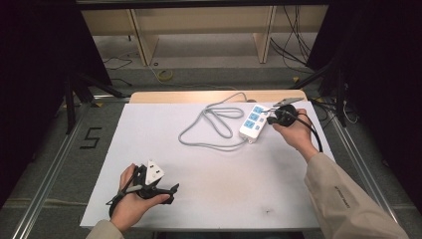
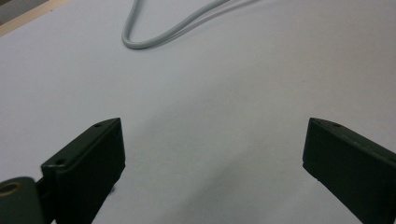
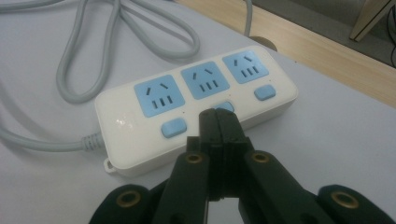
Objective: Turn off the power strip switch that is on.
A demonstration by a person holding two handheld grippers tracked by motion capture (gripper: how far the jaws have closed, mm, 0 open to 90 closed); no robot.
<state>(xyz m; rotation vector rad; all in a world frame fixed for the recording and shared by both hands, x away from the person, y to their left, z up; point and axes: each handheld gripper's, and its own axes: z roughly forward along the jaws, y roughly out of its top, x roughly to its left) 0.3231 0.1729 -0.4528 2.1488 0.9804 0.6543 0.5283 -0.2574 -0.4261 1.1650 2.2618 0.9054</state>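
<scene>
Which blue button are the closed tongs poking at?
The middle button on the power strip: the right tongs cover its near edge, while the two outer buttons sit clear on either side.

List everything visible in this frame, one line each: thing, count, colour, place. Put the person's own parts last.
power strip: 1, white with three blue sockets and three blue buttons, far right part of the table.
cord: 1, grey, looped on the table left of the power strip.
table: 1, white top with a wooden far edge, centre of the high view.
shelf unit: 1, light wood, on the floor beyond the table.
left gripper: 1, black, jaws wide apart over bare table, near left.
right gripper: 1, black, jaws shut, tips at the power strip's middle button.
hands: 2, one on each gripper; a beige sleeve on the right arm.
</scene>
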